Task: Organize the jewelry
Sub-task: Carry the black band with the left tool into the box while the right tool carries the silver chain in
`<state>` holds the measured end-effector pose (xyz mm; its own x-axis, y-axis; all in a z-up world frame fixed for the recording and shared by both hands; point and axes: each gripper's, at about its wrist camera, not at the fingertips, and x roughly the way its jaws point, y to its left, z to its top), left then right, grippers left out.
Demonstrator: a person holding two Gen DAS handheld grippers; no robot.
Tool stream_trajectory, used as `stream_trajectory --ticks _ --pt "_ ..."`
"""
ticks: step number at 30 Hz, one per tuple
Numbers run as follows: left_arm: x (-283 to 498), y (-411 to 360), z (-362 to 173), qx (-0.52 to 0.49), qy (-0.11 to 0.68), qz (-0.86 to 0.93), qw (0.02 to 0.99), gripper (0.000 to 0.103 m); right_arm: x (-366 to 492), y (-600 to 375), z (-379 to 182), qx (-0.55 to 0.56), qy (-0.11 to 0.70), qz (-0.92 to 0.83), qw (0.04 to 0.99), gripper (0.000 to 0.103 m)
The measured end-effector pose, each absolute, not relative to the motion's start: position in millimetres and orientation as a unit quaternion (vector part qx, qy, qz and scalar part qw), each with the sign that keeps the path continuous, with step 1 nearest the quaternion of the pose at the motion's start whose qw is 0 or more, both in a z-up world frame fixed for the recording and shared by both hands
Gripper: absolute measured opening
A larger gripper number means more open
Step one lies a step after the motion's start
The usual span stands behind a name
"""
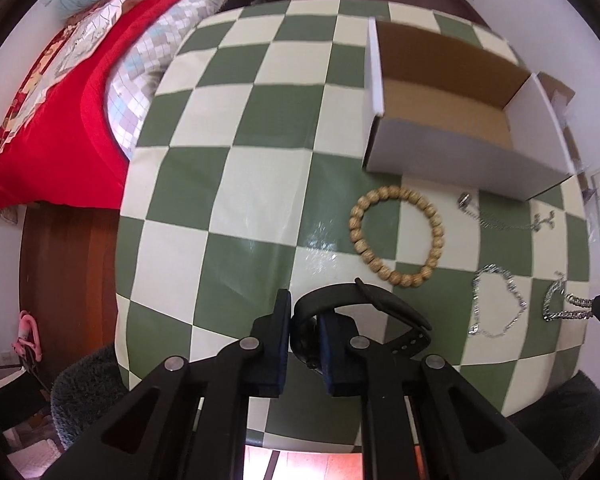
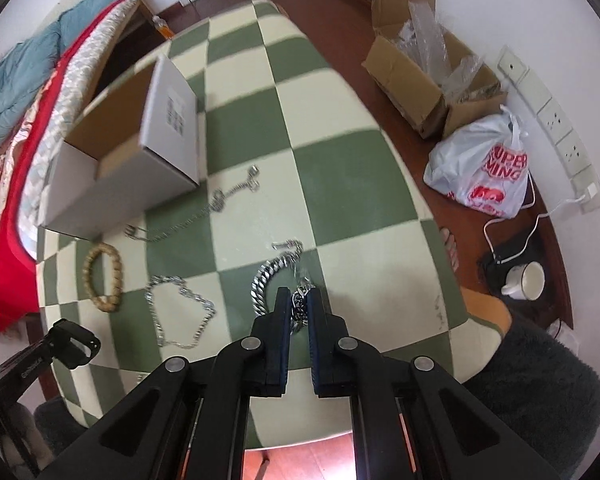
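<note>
My left gripper [image 1: 305,312] is shut on a black watch [image 1: 364,312], its strap looping out over the table; it also shows at the left of the right wrist view [image 2: 70,346]. My right gripper [image 2: 299,300] is shut on a thick silver chain [image 2: 268,280] at the table's near side; the chain also shows in the left wrist view [image 1: 560,304]. A wooden bead bracelet [image 1: 398,236] [image 2: 104,280], a thin silver bracelet [image 1: 496,304] [image 2: 180,312] and a thin necklace [image 1: 504,216] [image 2: 204,208] lie on the checkered cloth. An open white box [image 1: 452,120] [image 2: 124,136] stands beyond them, empty as far as I can see.
The green and cream checkered table [image 1: 260,128] stands beside a bed with a red blanket [image 1: 60,120]. On the floor to the right are cardboard boxes [image 2: 420,64], a white plastic bag [image 2: 484,168], a cup [image 2: 526,280] and a cable. Wall sockets [image 2: 556,120] are at the right.
</note>
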<state>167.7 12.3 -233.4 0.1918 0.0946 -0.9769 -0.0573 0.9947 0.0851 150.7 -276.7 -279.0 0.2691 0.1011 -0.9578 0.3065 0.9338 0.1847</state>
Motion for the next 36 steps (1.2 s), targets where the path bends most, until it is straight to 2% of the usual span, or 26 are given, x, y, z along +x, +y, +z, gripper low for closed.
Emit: stream_trajectory --ticks 6,23,30,36 --pt "179.3 19.2 -211.3 -0.018 0.63 0.057 0.774 0.01 151.5 -273.8 -249.0 0.169 0.584 -0.058 0.792 0.008" --pt "239.0 -19.5 -134.1 0.016 0.587 -0.01 0.809 0.01 207.3 -247.1 -134.6 0.106 0.522 -0.009 0.847 0.008" --pt "292.5 -22.4 -139.7 0.015 0.598 -0.025 0.801 0.01 269.7 -226.5 -93.5 0.083 0.504 0.014 0.859 0.008" --pt "337.9 -13.3 -173.0 -0.02 0.63 -0.027 0.776 0.01 325.6 -207.0 -122.5 0.085 0.545 0.032 0.833 0.008"
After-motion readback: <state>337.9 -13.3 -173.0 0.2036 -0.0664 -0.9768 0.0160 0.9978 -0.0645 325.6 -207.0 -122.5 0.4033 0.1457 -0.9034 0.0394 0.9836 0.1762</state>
